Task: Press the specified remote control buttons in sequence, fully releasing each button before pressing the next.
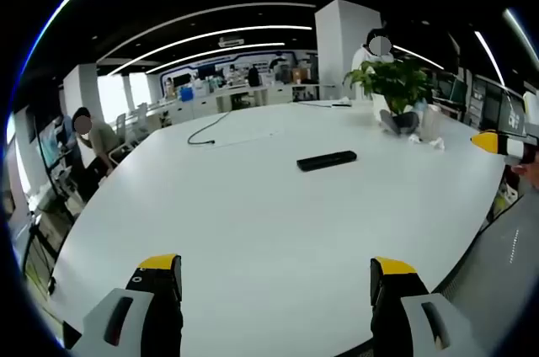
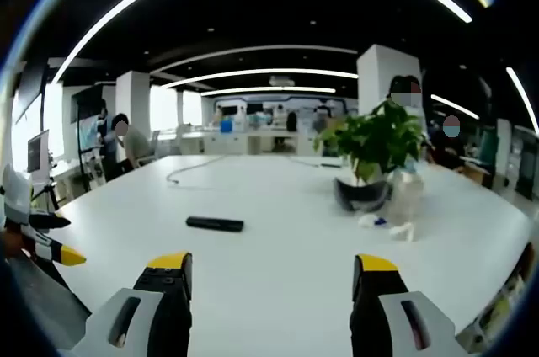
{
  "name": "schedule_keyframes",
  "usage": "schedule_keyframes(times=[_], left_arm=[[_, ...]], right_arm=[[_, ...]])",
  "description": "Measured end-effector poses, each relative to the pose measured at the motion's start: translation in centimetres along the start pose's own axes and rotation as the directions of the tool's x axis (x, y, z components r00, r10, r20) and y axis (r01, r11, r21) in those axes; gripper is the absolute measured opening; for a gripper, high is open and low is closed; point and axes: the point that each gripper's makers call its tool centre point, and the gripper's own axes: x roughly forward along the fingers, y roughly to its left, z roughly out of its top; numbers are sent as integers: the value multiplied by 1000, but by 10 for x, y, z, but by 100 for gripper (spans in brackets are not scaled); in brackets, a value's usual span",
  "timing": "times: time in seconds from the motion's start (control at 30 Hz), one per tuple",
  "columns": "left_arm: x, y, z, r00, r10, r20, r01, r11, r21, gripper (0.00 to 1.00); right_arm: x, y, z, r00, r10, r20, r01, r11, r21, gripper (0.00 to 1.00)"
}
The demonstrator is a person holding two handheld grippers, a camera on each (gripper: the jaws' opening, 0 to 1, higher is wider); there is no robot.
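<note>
White table (image 1: 253, 231) is carrying the black remote control (image 1: 327, 160) flat near its middle, well apart from the potted plant (image 2: 375, 151), while the left gripper (image 1: 278, 285) and right gripper (image 2: 271, 281) are hovering with jaws spread, gripping nothing.

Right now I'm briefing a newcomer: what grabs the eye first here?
A lone black remote control lies out on the big white table, apart from both open grippers. A leafy potted plant stands further along the table, with a dark cable trailing at the far side.
</note>
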Motion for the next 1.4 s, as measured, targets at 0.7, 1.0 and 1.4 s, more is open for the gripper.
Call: schedule_keyframes(times=[0.7, 1.0, 1.4], left_arm=[[-1, -2, 3, 1000, -11, 16, 11, 1000, -6, 96], [0, -4, 2, 1000, -22, 7, 22, 1000, 6, 96], [-1, -6, 11, 999, -47, 26, 47, 999, -6, 91]], right_arm=[[0, -1, -2, 1000, -8, -13, 8, 1000, -10, 74], [0, -3, -3, 1000, -18, -13, 18, 1000, -10, 73], [0, -4, -1, 1000, -21, -7, 21, 1000, -12, 72]])
